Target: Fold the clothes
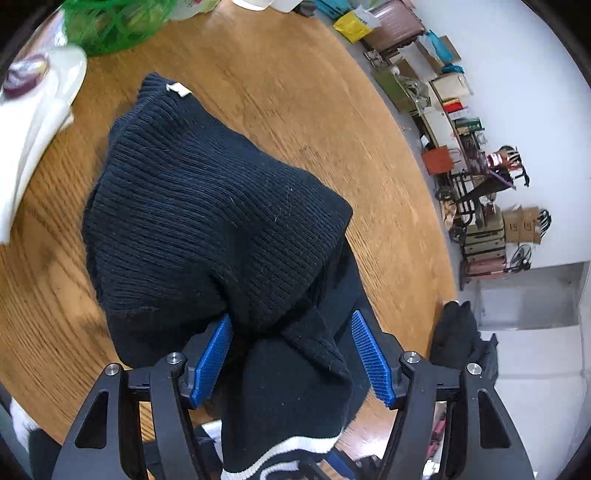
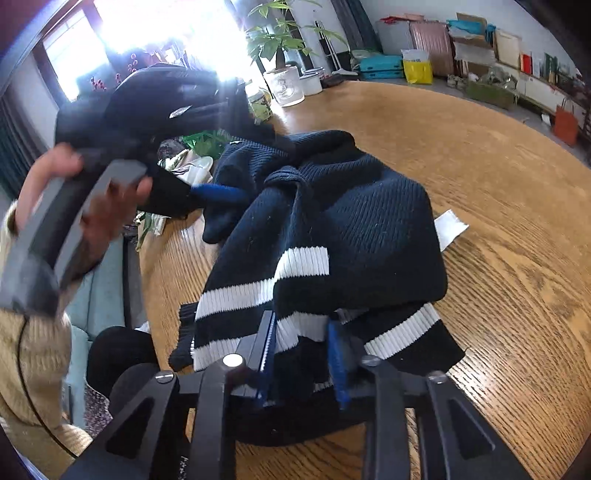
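Observation:
A navy ribbed sweater [image 1: 207,206] with white stripes at its hem lies bunched on the round wooden table [image 1: 295,85]. In the left wrist view my left gripper [image 1: 291,354] is open, its blue pads [image 1: 214,358] wide apart, with a fold of the sweater lying loosely between them. In the right wrist view my right gripper [image 2: 303,358] is shut on the striped hem [image 2: 295,328] of the sweater [image 2: 351,221] near the table's front edge. A hand [image 2: 55,177] holds the left gripper [image 2: 221,194] at the sweater's far left side. A white label [image 2: 450,227] sticks out on the right.
A green net bag [image 1: 110,22] and a white dish [image 1: 37,122] sit at the table's far left. Glass jars and a potted plant [image 2: 284,81] stand beyond the table. Boxes and suitcases [image 1: 399,26] line the wall. The table edge [image 1: 443,221] curves on the right.

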The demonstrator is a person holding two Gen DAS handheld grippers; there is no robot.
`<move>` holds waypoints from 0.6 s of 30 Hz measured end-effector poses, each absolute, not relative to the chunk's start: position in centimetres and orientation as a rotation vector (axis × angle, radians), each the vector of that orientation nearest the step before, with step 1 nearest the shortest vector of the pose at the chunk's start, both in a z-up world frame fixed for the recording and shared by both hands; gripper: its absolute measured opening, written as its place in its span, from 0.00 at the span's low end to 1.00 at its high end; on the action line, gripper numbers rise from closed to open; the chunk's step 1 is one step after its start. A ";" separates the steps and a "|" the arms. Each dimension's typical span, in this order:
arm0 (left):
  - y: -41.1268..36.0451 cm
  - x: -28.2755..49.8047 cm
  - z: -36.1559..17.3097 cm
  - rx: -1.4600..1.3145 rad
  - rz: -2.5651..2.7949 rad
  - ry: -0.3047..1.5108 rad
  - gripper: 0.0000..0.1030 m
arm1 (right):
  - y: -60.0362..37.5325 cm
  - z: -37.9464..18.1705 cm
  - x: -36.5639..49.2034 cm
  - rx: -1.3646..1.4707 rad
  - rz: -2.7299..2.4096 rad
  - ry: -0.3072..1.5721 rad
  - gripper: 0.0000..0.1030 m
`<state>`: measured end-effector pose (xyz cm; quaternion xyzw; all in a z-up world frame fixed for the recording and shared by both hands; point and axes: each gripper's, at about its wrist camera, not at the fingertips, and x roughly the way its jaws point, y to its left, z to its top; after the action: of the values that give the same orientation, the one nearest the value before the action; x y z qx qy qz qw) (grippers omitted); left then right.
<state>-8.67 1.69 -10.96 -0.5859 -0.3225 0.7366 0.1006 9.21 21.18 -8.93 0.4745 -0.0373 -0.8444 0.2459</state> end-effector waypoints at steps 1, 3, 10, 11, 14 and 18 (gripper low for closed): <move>1.9 -8.4 -10.7 -1.728 2.186 -0.925 0.47 | 21.2 -8.9 9.3 1.290 -2.303 -0.118 0.22; 2.3 -7.9 -10.1 -1.720 2.203 -0.870 0.31 | 21.4 -8.7 9.5 1.280 -2.306 -0.146 0.19; 2.2 -5.4 -7.5 -1.631 2.317 -0.708 0.03 | 23.3 -6.2 11.0 1.220 -2.448 -0.129 0.07; 1.8 -5.2 -7.1 -1.610 2.334 -0.702 0.02 | 23.6 -5.9 11.3 1.211 -2.468 -0.126 0.07; 0.4 -4.3 -6.0 -1.562 2.415 -0.654 0.02 | 24.3 -4.8 11.9 1.183 -2.528 -0.119 0.01; -0.3 -4.1 -6.4 -1.646 2.476 -0.520 0.04 | 27.6 -3.7 12.4 1.177 -2.592 -0.184 0.03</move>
<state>-4.15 -0.31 -6.38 -0.5442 -0.1721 0.8188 0.0619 12.42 27.62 -3.73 0.4085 -0.0640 -0.8990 0.1441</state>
